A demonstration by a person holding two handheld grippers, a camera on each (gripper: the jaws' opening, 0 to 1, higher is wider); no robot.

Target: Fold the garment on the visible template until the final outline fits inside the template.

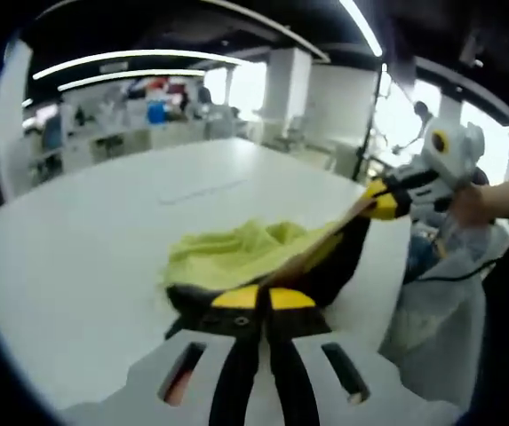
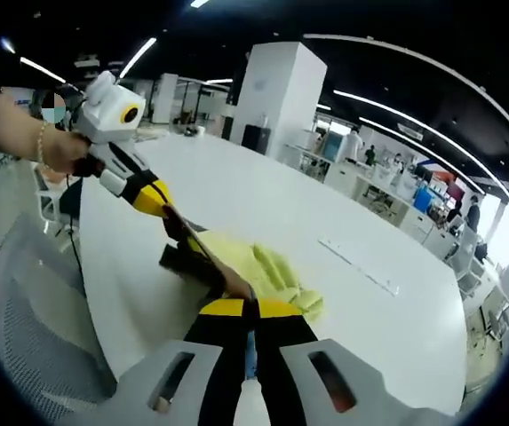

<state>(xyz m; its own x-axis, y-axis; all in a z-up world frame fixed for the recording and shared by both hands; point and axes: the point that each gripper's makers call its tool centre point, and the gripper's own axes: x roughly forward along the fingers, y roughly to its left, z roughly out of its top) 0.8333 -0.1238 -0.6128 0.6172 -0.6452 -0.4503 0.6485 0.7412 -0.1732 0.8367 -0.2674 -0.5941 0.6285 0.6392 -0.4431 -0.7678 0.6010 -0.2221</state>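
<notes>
Left gripper view: left hand-held gripper (image 1: pixel 256 297) rises from bottom centre, yellow-tipped jaws pressed together, clamped on the near edge of the garment (image 1: pixel 236 253). Garment is yellow-green with a dark black part, bunched in mid-frame on the white counter (image 1: pixel 103 240). Its right edge is pulled up off the counter toward the right hand-held gripper (image 1: pixel 369 202), which comes in from the upper right, jaws closed on the cloth. A person's hand (image 1: pixel 467 204) holds that gripper at the right edge. A faint outline mark (image 1: pixel 202 191) sits on the counter above the garment, too faint to tell more.

Right gripper view: right hand-held gripper (image 2: pixel 252 306) at bottom centre, jaws together, pinching the garment (image 2: pixel 267 271), which lies crumpled just above the jaws in lower centre. Left hand-held gripper (image 2: pixel 172 217) enters from the upper left, jaws closed on the dark part of the cloth, held by a hand (image 2: pixel 59 146) with a bracelet. A thin line mark (image 2: pixel 359 264) shows on the counter (image 2: pixel 263 195) right of the garment, apart from it. Mesh chair (image 2: pixel 41 328) at lower left. Open office with desks and ceiling light strips behind.
</notes>
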